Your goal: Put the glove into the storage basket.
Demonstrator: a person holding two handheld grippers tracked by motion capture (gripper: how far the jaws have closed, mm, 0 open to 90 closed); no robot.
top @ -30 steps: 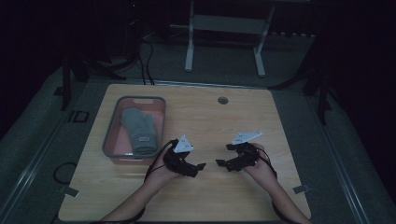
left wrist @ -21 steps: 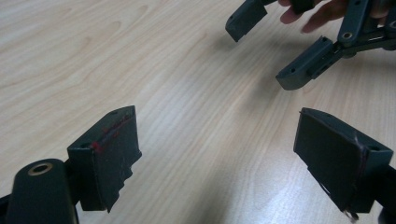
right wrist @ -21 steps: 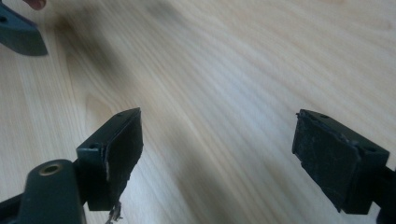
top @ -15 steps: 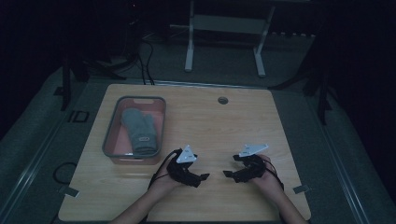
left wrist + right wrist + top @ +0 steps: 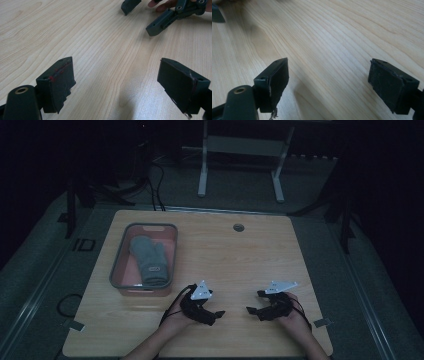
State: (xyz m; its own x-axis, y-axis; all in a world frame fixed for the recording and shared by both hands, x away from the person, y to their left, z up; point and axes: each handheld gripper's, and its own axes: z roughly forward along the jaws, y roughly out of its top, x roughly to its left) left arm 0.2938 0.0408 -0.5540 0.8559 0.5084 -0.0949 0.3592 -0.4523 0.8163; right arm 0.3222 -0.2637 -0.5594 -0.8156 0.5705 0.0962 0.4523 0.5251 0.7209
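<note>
A grey mitten-like cloth (image 5: pixel 149 260) lies in a pink bin (image 5: pixel 120 270) with a grey rim at the table's left. My left gripper (image 5: pixel 212 316) rests low over the wood near the front edge, right of the bin, open with nothing between its jaws (image 5: pixel 116 85). My right gripper (image 5: pixel 255 310) faces it from the right, also open and empty (image 5: pixel 328 82). The two gripper tips point toward each other with a short gap of bare wood between. In the left gripper view the right gripper's jaws (image 5: pixel 145 15) stand apart at the top.
The light wooden table (image 5: pixel 240 265) has a round cable grommet (image 5: pixel 238 227) near its far edge. White desk legs (image 5: pixel 202 160) stand on the floor beyond. A cable loop (image 5: pixel 67 305) lies on the floor at the left.
Both hands have drawn back toward the table's front edge with the grippers, and have lowered. Both grippers have stayed open and empty.
</note>
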